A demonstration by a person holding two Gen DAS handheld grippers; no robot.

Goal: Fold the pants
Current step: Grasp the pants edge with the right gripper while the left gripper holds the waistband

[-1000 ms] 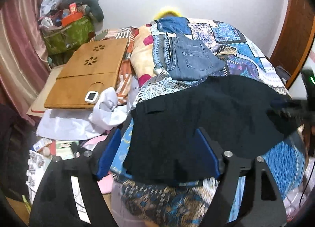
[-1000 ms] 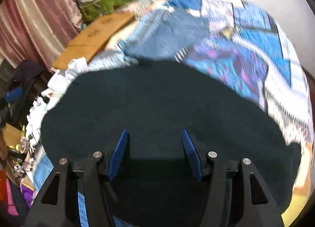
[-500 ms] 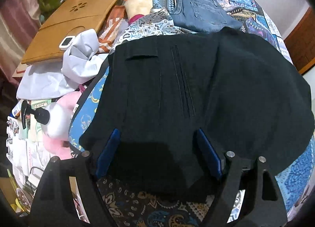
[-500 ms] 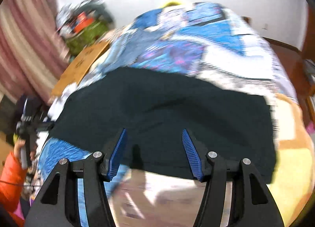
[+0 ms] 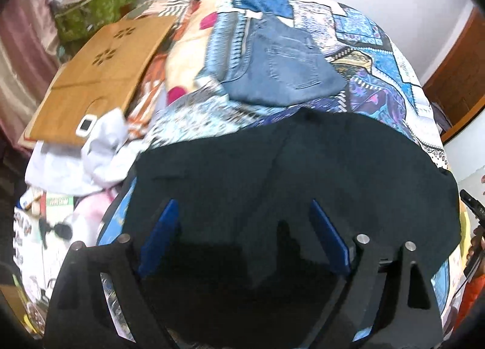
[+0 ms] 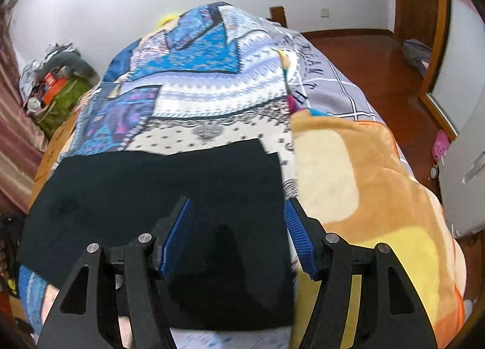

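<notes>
Black pants (image 5: 288, 173) lie spread flat across the patterned bedspread (image 5: 379, 82). My left gripper (image 5: 242, 209) hangs just over their near left part, close to the left edge. Its jaws are opening, with black cloth beneath them and no pad pressing on it. In the right wrist view the same pants (image 6: 151, 191) end in a straight right edge. My right gripper (image 6: 238, 203) hovers over that right end, its right finger near the edge. Its jaws are opening too, and nothing is gripped.
Folded blue jeans (image 5: 288, 70) rest on the bed behind the pants. A wooden lap desk (image 5: 100, 76), a white cloth (image 5: 100, 155) and a green bag (image 5: 91, 12) crowd the left side. An orange and yellow blanket (image 6: 363, 182) lies to the right, with wooden floor (image 6: 379, 55) beyond.
My right gripper swung along the pants from their middle to their right end, rolling as it went. My left gripper shifted over the left part. Both pairs of jaws widened a little.
</notes>
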